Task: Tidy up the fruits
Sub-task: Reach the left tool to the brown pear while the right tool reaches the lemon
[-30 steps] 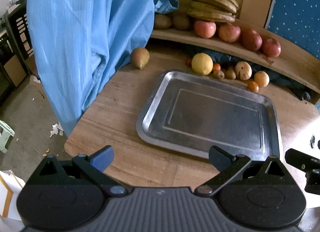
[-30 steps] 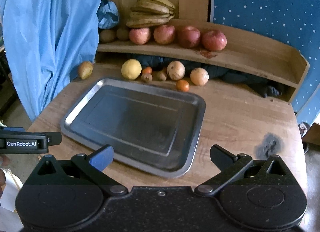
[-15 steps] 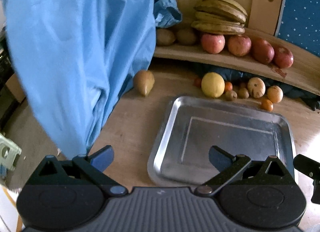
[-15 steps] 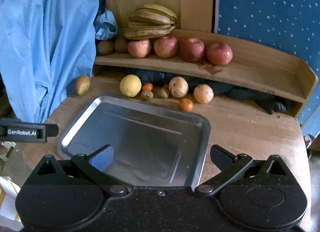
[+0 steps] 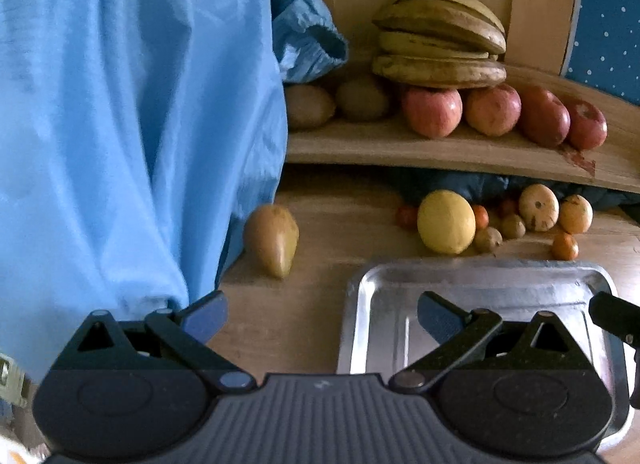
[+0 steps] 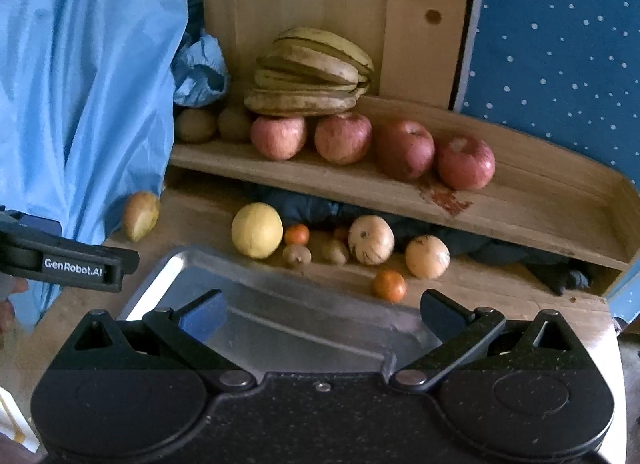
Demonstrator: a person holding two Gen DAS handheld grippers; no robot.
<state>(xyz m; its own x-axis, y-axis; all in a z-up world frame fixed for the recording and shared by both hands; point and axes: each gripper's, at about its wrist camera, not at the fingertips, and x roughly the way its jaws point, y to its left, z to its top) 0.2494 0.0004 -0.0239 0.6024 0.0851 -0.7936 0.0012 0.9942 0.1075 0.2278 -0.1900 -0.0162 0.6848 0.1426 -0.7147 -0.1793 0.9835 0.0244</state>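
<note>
- Hovering my left gripper over the tray's near-left corner, jaws spread, empty.
- My right gripper, also spread wide, hangs above the tray.
- Pear lies left of the tray; lemon just behind it.

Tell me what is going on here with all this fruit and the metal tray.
A person holds a two-finger gripper in each hand over a wooden table. The left gripper and right gripper are both open and hold nothing. The metal tray has no fruit on it. A pear, a yellow fruit and small oranges lie on the table beyond it, while apples and bananas sit on the shelf. No fruit is on the tray yet.
</note>
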